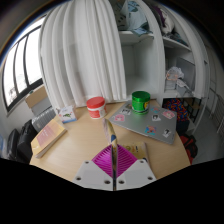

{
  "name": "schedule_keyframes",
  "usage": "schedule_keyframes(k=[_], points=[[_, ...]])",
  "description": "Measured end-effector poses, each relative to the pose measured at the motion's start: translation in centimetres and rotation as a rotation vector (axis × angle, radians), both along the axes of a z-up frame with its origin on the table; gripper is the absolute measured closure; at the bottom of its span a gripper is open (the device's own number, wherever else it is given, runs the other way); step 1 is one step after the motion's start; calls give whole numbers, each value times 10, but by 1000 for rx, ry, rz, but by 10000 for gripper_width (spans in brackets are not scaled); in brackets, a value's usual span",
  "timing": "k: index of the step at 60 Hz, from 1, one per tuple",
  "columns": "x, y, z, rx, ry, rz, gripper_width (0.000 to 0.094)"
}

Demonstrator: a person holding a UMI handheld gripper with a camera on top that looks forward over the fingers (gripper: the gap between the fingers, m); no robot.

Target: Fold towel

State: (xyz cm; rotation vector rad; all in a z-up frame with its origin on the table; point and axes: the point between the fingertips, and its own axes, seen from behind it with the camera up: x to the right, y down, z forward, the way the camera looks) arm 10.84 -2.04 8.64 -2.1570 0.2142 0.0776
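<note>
Bare table (80,150) lies open ahead of the gripper (118,166). Along the far edge, a red cup (95,106), green cup (140,101) and towel (145,125) block passage.

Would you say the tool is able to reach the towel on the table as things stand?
Probably yes. The towel lies flat just ahead of the tool, slightly to its right, with only bare table between. The green cup stands at its far edge.

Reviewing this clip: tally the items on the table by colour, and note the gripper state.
Red: 1, red container
Green: 1, green container
Grey: 1, grey towel
Total: 3
The hand-held gripper looks shut with its fingers together, short of the towel.
</note>
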Motion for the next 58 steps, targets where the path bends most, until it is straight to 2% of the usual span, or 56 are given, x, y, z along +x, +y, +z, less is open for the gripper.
schedule_keyframes(k=[6,13,15,20,21,23,26,28,31,32,35,38,50,58], points=[[56,-16,-39,-100,-2,-84,904],[83,-38,-101,-246,45,-113,898],[85,-30,-95,-197,60,-105,899],[86,-33,-96,-205,49,-83,896],[84,-32,-84,-199,52,-84,893],[88,-33,-98,-215,43,-82,860],[92,-37,-97,-233,32,-85,719],[93,-41,-92,-243,33,-94,518],[92,-47,-79,-227,46,-87,125],[93,-49,-74,-217,51,-83,81],[96,-60,-64,-204,58,-76,128],[101,-76,-57,-199,41,-84,96],[119,-138,-21,-165,63,-159,101],[137,-178,-15,-178,74,-221,100]])
